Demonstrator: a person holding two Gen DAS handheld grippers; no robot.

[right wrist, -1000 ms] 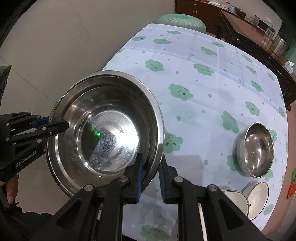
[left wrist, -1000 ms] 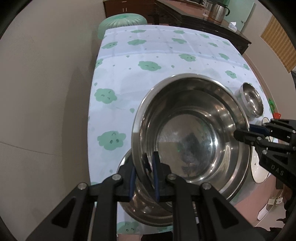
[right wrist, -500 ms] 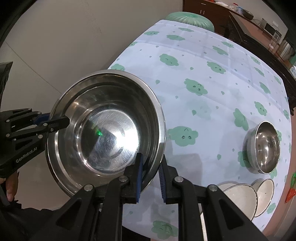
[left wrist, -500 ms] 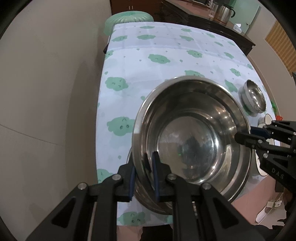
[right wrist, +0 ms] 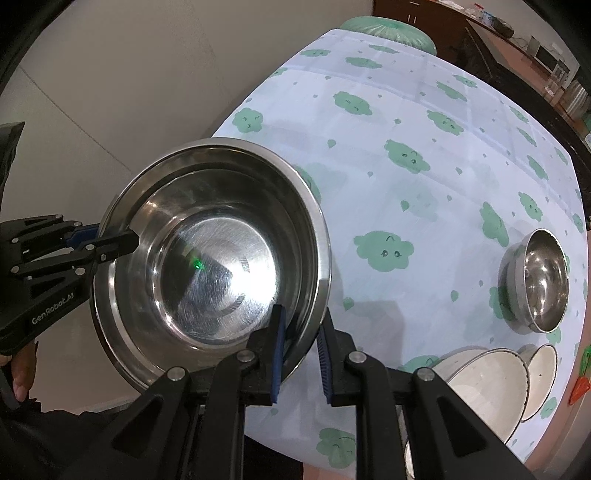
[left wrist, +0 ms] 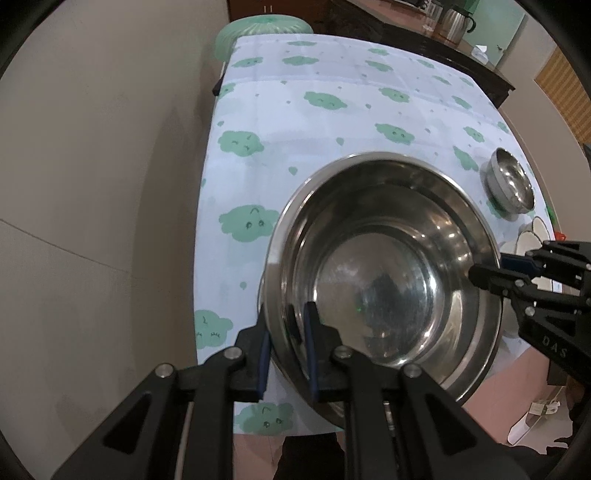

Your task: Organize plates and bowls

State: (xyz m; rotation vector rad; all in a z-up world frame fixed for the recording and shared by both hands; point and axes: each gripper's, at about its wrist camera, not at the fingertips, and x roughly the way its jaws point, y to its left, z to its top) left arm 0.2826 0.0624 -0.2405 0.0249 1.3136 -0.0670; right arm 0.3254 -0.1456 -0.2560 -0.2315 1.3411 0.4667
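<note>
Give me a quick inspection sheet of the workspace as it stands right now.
Surface: table under a pale cloth with green cloud print.
Job's things: large steel bowl, empty, gripped at opposite sides of its rim; small steel bowl on the cloth; white bowls together at the near edge.
Clutter: small orange item by the table edge, unclear.
Grippers: left gripper and right gripper each clamp the large bowl's rim.
Cables: nothing seen.
Surroundings: green stool, dark sideboard with kettle.

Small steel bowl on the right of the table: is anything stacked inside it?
No. In the right wrist view the small steel bowl stands upright on the tablecloth with its shiny inside bare.
</note>
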